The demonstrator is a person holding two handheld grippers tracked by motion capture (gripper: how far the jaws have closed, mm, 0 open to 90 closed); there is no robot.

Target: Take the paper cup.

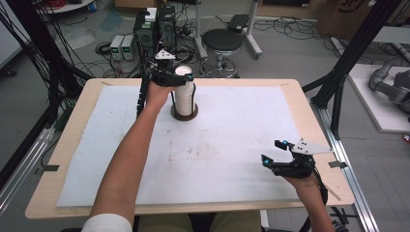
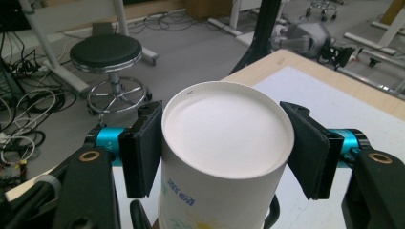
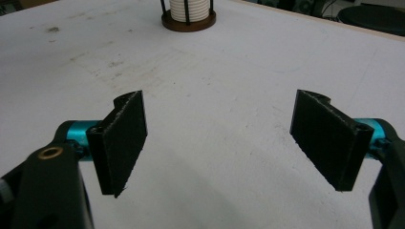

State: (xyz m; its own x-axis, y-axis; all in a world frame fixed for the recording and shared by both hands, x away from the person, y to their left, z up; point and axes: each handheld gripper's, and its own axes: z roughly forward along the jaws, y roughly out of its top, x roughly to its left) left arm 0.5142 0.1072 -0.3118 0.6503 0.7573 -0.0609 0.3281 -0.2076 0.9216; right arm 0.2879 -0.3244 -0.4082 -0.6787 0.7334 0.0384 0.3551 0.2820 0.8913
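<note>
Cup stack [image 1: 183,94]: stood upright in a dark round holder [image 1: 184,116], at 12 o'clock on the white mat [image 1: 232,145]; long axis vertical.
Top paper cup [image 2: 222,157]: upside down, flat base up.
Left gripper [image 1: 175,76]: jaws clamped on the top cup, one pad [image 2: 141,155] at 9 o'clock, the other at 3.
Right gripper [image 3: 224,138]: jaws spread wide with nothing between; parked at 4 o'clock, well apart.
Nearer hand: left.
</note>
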